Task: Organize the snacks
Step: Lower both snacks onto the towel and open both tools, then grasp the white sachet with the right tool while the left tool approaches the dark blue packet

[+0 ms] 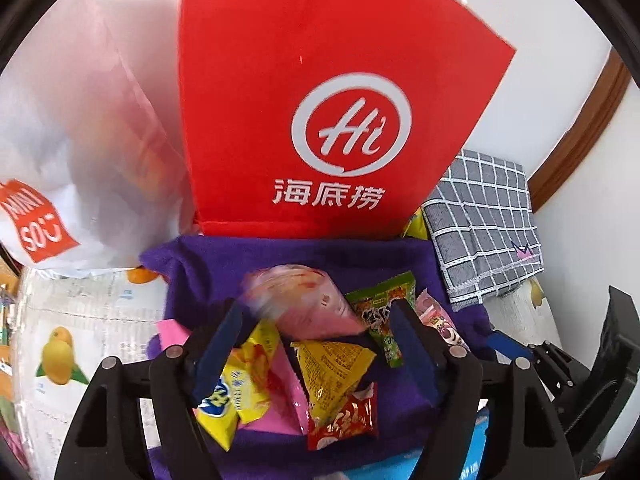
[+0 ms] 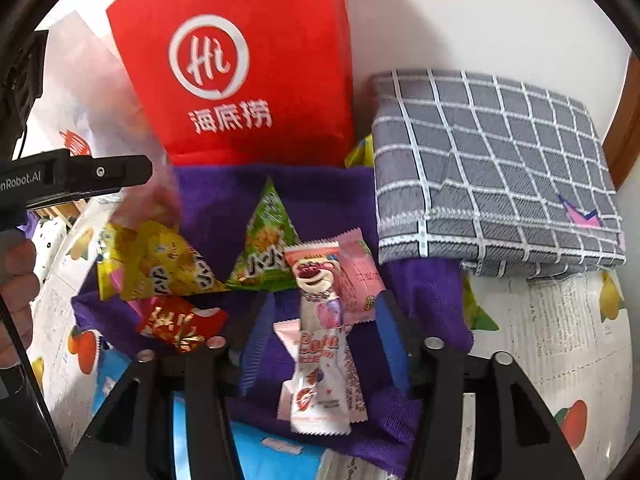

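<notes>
In the left wrist view, the left gripper (image 1: 316,344) stood released above the snacks heaped on a purple cloth (image 1: 224,264), its fingers either side of a yellow triangular packet (image 1: 332,364); a red bag (image 1: 320,92) stood upright behind. In the right wrist view, the right gripper (image 2: 324,344) was likewise released, straddling a white lollipop wrapper (image 2: 320,356) lying on the cloth, with a grey checked towel (image 2: 492,168) folded to the right.
</notes>
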